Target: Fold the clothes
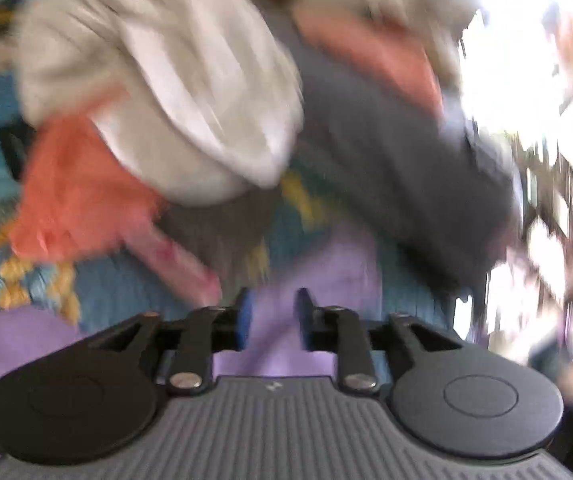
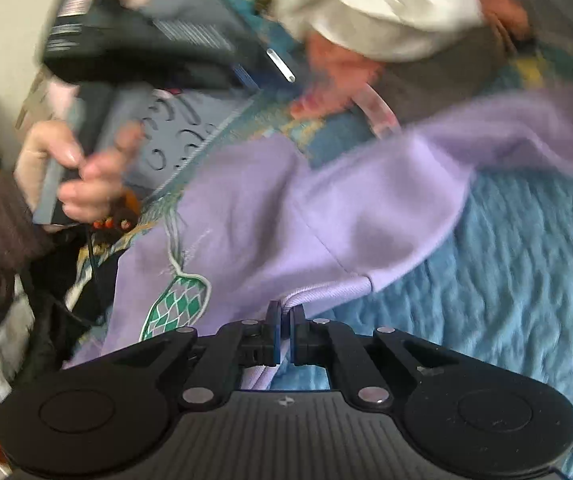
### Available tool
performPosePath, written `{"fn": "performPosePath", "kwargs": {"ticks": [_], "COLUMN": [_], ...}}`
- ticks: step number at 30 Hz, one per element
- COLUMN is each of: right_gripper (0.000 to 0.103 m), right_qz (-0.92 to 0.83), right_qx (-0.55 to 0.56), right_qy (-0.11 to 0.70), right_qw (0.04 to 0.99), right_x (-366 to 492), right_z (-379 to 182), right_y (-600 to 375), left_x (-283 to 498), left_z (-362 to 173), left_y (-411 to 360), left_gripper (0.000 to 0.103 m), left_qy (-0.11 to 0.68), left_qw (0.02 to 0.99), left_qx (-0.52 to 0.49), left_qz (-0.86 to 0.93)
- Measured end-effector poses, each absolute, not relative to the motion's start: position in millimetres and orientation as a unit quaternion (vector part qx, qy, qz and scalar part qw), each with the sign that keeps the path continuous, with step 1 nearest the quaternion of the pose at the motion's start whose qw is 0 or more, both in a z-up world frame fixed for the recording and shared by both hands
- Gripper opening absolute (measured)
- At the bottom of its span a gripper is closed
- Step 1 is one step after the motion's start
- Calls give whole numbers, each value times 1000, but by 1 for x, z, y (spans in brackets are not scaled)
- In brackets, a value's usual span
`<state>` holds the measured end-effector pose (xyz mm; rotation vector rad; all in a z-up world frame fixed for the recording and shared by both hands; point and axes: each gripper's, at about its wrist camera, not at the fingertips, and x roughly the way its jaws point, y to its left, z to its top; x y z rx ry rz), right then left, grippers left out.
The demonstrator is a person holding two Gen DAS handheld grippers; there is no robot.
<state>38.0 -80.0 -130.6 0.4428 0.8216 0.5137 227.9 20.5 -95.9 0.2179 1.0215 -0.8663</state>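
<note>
Left wrist view, blurred: left gripper (image 1: 273, 318) over lilac sweatshirt (image 1: 326, 276), blue pads (image 1: 244, 320) parted with lilac cloth between them; whether pressing it, cannot tell. Beyond, heaped white garment (image 1: 174, 92), orange garment (image 1: 78, 188), grey garment (image 1: 398, 152).

Right wrist view: right gripper (image 2: 285, 330) clamped on sweatshirt's ribbed hem (image 2: 326, 290); sweatshirt spread across blue bedspread (image 2: 526, 280). Left hand (image 2: 82, 172) gripping the other tool's handle.

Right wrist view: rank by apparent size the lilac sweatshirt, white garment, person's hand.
1. Lilac sweatshirt, clamped in the right gripper; nearness enlarges it.
2. White garment, partly cropped.
3. Person's hand.
</note>
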Motion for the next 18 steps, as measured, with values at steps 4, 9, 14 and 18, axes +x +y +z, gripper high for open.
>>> {"fn": "performPosePath", "kwargs": {"ticks": [4, 9, 14, 18], "right_gripper": [4, 5, 5, 4], "right_qz": [256, 248, 243, 242], "right_qx": [161, 132, 133, 130], "right_qy": [373, 369, 372, 367], "right_qw": [877, 886, 886, 888], "right_x": [29, 24, 23, 22], "right_z": [-120, -118, -121, -119], "right_y": [-70, -66, -66, -66], "left_x": [183, 159, 160, 176], "left_z": [-126, -137, -147, -168], "left_y": [-21, -55, -76, -83], "left_gripper": [92, 98, 91, 31], "left_qy": [513, 516, 518, 550], "left_qw": [690, 672, 691, 706], "left_qx": [238, 299, 337, 312], "left_qz": [-452, -439, -374, -319]}}
